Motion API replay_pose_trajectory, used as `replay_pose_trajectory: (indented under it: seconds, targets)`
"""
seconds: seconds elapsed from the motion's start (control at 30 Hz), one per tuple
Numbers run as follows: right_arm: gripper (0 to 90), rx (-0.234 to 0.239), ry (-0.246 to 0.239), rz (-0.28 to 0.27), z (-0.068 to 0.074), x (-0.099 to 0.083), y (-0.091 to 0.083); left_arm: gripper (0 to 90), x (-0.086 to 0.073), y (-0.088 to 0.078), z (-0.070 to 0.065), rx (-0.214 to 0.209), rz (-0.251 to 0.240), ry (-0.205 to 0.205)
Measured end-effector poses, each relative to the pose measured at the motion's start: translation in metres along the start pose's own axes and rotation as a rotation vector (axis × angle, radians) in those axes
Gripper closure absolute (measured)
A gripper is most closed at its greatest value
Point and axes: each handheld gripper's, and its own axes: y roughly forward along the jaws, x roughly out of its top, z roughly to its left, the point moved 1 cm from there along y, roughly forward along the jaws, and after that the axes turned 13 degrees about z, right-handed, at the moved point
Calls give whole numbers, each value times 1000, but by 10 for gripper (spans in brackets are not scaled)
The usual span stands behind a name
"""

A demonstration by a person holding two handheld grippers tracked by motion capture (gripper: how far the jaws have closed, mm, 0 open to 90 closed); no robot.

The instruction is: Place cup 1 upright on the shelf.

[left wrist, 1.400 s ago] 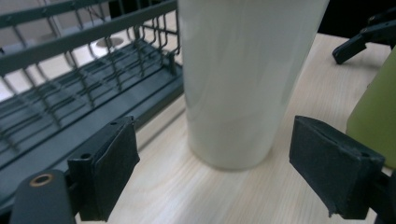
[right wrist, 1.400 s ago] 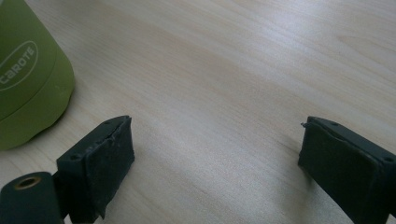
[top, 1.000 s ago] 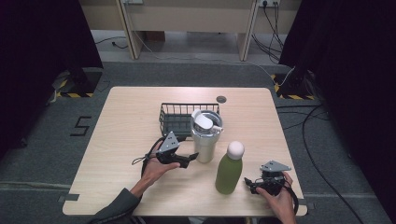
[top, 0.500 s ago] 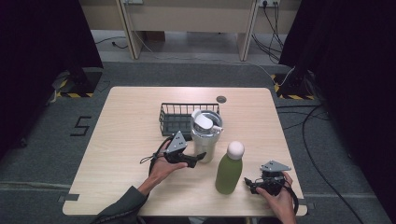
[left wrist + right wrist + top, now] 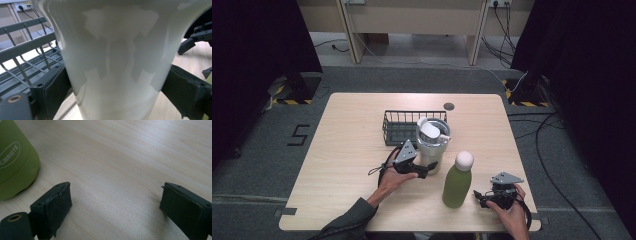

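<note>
White and glossy, a tall tumbler (image 5: 430, 146) stands upright near the middle of the pale wooden worktop (image 5: 342, 150), just in front of a dark wire basket (image 5: 399, 126). Since the picture from a second ago, the left gripper (image 5: 428, 169) has moved in from the tumbler's 8 o'clock side until its jaws sit around the tumbler's lower part. In the left gripper view the tumbler's white wall (image 5: 112, 62) stands between the two black pads, one on each side, close against it; whether they are pressing on it I cannot tell. Basket wires (image 5: 27, 57) rise at the 9 o'clock edge of that view, just beyond the left pad.

A green bottle (image 5: 457, 180) with a rounded pale cap stands upright at 4 o'clock from the tumbler, close by but apart from it. It has not moved. The right gripper (image 5: 479, 196) rests low on the worktop at 3 o'clock from the bottle, in the same place as before, held by a hand (image 5: 511, 216) at the near edge. Its jaws are wide apart with bare wood between them, and the bottle's green base (image 5: 15, 162) shows at 10 o'clock in the right gripper view, not touching either pad.

A small dark round disc (image 5: 448, 106) lies on the worktop beyond the basket, at 1 o'clock from it.
</note>
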Motion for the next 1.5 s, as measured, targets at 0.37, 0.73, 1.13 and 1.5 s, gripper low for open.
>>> replay_pose_trajectory:
  seconds: [0.37, 0.73, 1.13, 1.5]
  targets:
    - [101, 0, 0, 0, 0, 0, 0, 100, -2, 5, 0, -10, -36, -15]
    - [101, 0, 0, 0, 0, 0, 0, 90, 1, 14, -1, -9, -62, -63]
    - [100, 0, 0, 1, 0, 0, 0, 89, -1, 18, -2, -5, -98, -81]
    - [99, 1, -1, 1, 0, 0, 0, 97, -1, 19, -2, -4, -111, -74]
